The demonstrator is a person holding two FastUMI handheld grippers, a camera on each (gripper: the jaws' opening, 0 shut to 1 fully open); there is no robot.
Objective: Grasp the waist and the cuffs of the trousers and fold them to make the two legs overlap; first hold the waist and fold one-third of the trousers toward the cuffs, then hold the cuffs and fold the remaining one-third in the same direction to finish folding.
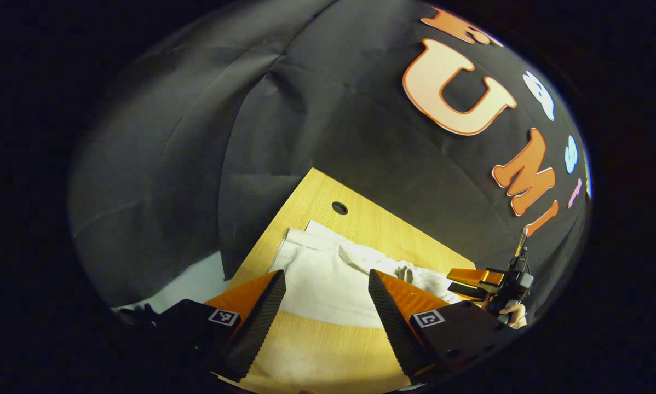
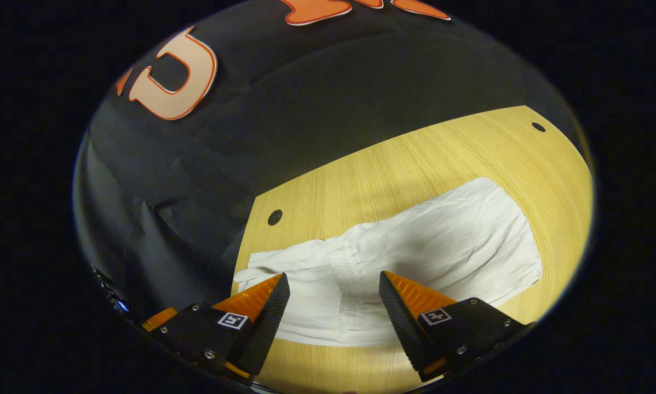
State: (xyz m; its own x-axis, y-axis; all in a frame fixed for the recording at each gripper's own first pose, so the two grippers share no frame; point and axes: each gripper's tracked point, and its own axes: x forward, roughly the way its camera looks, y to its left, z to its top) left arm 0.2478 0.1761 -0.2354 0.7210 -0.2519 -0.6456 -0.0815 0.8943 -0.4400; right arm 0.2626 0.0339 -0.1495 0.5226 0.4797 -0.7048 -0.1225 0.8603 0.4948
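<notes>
White trousers (image 2: 415, 251) lie flat on the wooden table (image 2: 415, 164), folded over with a gathered waist band near the middle. In the right gripper view my right gripper (image 2: 333, 284) hovers open over the trousers near the gathered band, nothing between its fingers. In the left gripper view the trousers (image 1: 328, 273) spread ahead of my left gripper (image 1: 327, 279), which is open above the cloth's near edge. The right gripper (image 1: 470, 282) and the hand holding it appear at the right in that view, beside the crumpled end of the trousers.
The table has round cable holes (image 1: 339, 208) (image 2: 275, 217) (image 2: 538, 127) near its corners. The black cloth wall (image 1: 306, 109) stands close behind the table's edges. A pale floor patch (image 1: 196, 282) lies beyond the table's left edge.
</notes>
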